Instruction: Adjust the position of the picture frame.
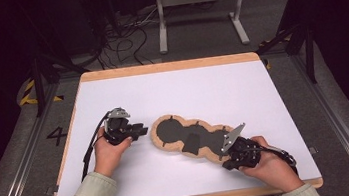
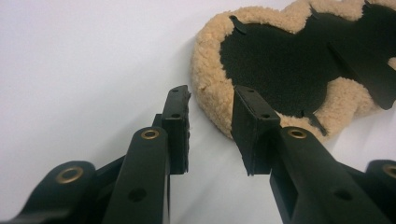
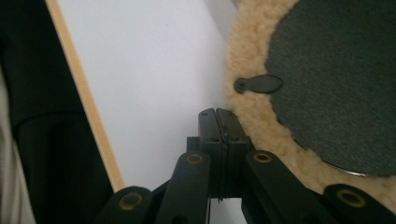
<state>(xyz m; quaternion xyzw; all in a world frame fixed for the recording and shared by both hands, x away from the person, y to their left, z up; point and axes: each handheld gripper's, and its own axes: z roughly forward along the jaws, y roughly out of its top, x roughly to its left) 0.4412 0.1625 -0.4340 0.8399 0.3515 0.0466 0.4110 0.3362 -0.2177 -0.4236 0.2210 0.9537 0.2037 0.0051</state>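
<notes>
I am working over a big white table (image 1: pixel 111 93) with a wooden edge, and on it lies a long fleece pad (image 1: pixel 190 137), tan and woolly round the rim and dark grey in the middle, shaped like a few round blobs joined in a row. It lies flat, a bit right of the middle of the table and toward my side. Its long line runs slantwise: the round end points to the far left, and the other end points to the near right corner. My left gripper (image 1: pixel 138 130) sits just beside the round left end, with its jaws apart and nothing between them; in the left gripper view the woolly rim (image 2: pixel 208 88) is right in front of the jaw tips, not yet inside. My right gripper (image 1: pixel 228 164) is at the near right end of the pad, with its jaws clenched tight together on nothing, and in the right gripper view they lie against the woolly rim (image 3: pixel 245 60). I think the job now is to take hold of the pad at both ends. To do it well, I should slide the left jaws a little further so the rim goes between them, then squeeze. I should open the right jaws first, get low, and pinch only the soft rim, so the pad stays flat and does not bunch up.
</notes>
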